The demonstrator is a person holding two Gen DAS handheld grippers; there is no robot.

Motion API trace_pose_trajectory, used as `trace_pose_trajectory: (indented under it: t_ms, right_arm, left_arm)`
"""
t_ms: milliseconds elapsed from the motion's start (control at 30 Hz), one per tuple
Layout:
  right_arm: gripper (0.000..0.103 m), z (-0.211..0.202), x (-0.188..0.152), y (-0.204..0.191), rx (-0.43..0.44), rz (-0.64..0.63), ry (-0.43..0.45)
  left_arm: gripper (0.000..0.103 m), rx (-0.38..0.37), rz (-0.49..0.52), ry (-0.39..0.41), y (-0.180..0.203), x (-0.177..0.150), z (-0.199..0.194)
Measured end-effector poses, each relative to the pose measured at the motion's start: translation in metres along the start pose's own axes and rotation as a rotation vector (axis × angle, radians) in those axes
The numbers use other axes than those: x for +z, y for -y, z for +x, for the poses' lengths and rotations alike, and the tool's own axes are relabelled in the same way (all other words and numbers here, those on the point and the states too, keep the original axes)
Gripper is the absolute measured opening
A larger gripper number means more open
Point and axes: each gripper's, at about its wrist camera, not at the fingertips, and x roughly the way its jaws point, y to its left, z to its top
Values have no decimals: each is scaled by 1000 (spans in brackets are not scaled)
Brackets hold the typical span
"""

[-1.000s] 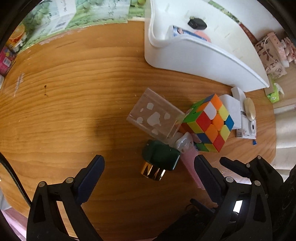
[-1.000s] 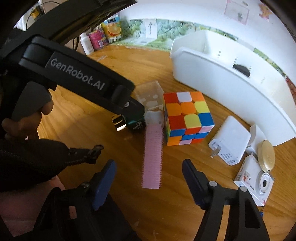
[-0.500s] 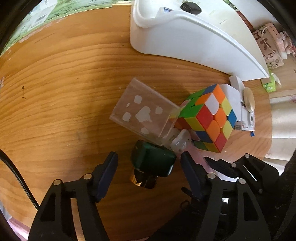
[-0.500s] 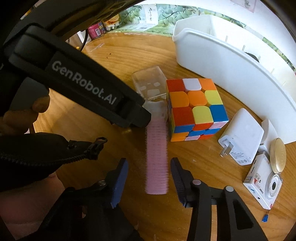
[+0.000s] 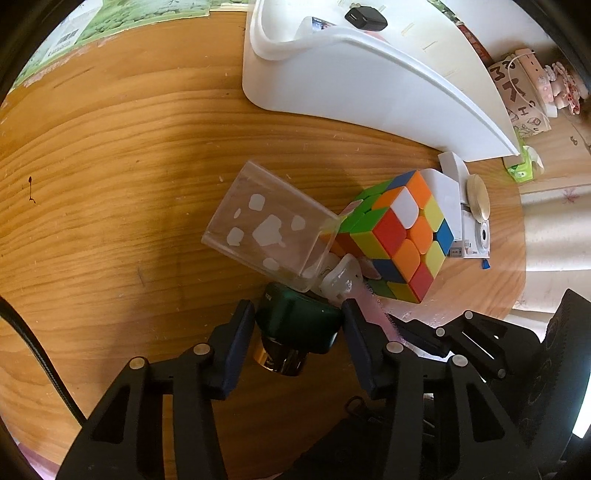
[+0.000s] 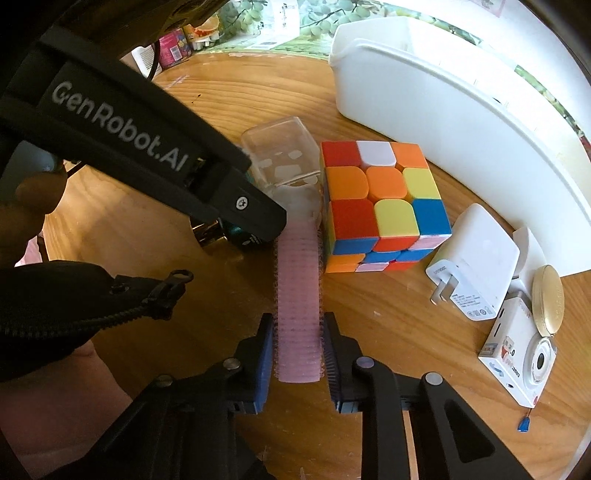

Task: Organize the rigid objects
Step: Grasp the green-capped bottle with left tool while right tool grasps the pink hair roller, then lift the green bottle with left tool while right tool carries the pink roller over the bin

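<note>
On the wooden table lies a dark green bottle with a gold cap [image 5: 297,326]; my left gripper [image 5: 298,317] is shut on its green body. The pink hair roller [image 6: 298,295] lies lengthwise towards the cube, and my right gripper [image 6: 298,332] is shut on its near end. A clear plastic box [image 5: 269,229] rests tilted against the green bottle and the colourful puzzle cube [image 5: 400,242]. In the right wrist view the left gripper's arm covers most of the green bottle [image 6: 236,236], and the cube [image 6: 380,203] stands just right of the roller.
A white bin [image 5: 369,85] holding a black item [image 5: 365,18] stands at the back. A white charger [image 6: 476,266], a small white toy camera [image 6: 517,362] and a gold compact [image 6: 548,299] lie to the right of the cube. A person's hand and dark sleeve [image 6: 55,317] are at left.
Both grippers came down and their jaws went from wide apart to shut: the left on the green bottle, the right on the pink roller. The objects on the table stayed put.
</note>
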Motion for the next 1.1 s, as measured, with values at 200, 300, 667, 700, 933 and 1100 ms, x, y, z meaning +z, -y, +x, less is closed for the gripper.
trace_pose_trajectory:
  t_ms: [200, 300, 667, 700, 933, 1100]
  right_arm:
    - [24, 1, -5, 3, -1, 0, 0]
    - [24, 0, -9, 4, -4, 0, -2]
    - [24, 2, -28, 1, -18, -4, -8]
    - [24, 1, -30, 1, -19, -6, -11]
    - [24, -7, -46, 4, -26, -2, -35]
    - [24, -15, -60, 14, -19, 12, -38]
  left_arm:
    - [52, 3, -12, 2, -2, -4, -2]
    - [52, 2, -29, 5, -6, -7, -4]
    - [52, -40, -102, 66, -19, -28, -22]
    - [52, -48, -111, 73, -20, -30, -23]
    - [52, -80, -162, 118, -21, -46, -34]
    - [52, -81, -192, 156, -18, -54, -44]
